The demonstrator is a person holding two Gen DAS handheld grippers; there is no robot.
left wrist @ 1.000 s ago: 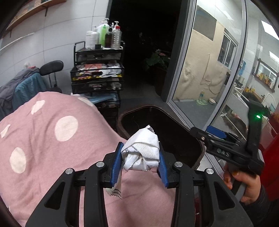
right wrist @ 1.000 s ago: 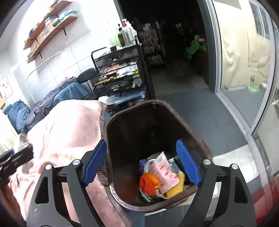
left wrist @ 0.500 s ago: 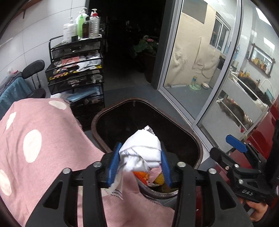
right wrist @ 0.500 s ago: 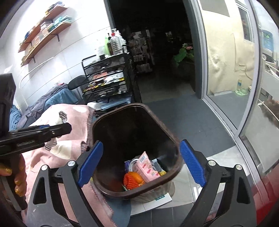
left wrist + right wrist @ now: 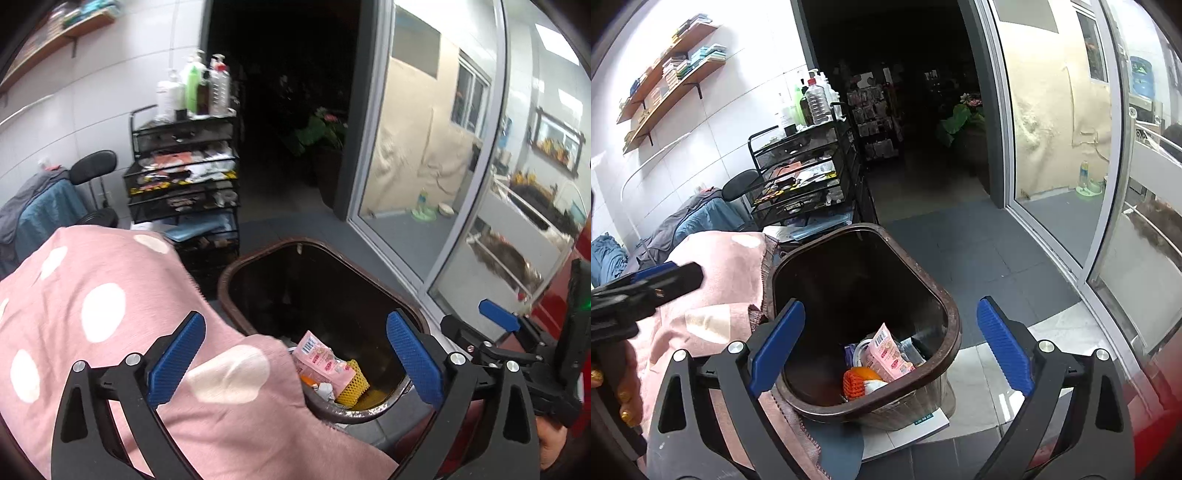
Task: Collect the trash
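- The left tool (image 5: pixel 295 354) is seen wide apart with nothing between its ribbed blue pads; its jaws have just been opening, and the white crumpled wad is no longer gripped.
- The right tool (image 5: pixel 890 350) is likewise spread wide and empty, its jaws also having just been opening a little further.
- The trash bin (image 5: pixel 955 325) lies ahead of and below both tools; the right tool is centred over its mouth, whereas the left tool is offset, half over the pink dotted cloth (image 5: pixel 92 314).
- The bin is a dark brown, rigid, rounded-rectangular tub, its long axis running away from the tools.
- Collected trash is found at the near end of the bin: a glossy pink packet (image 5: pixel 321 363), a yellow foam net (image 5: pixel 352 384) and an orange net (image 5: pixel 855 382).
- The cloth is soft, napped, and draped against the bin's left rim.
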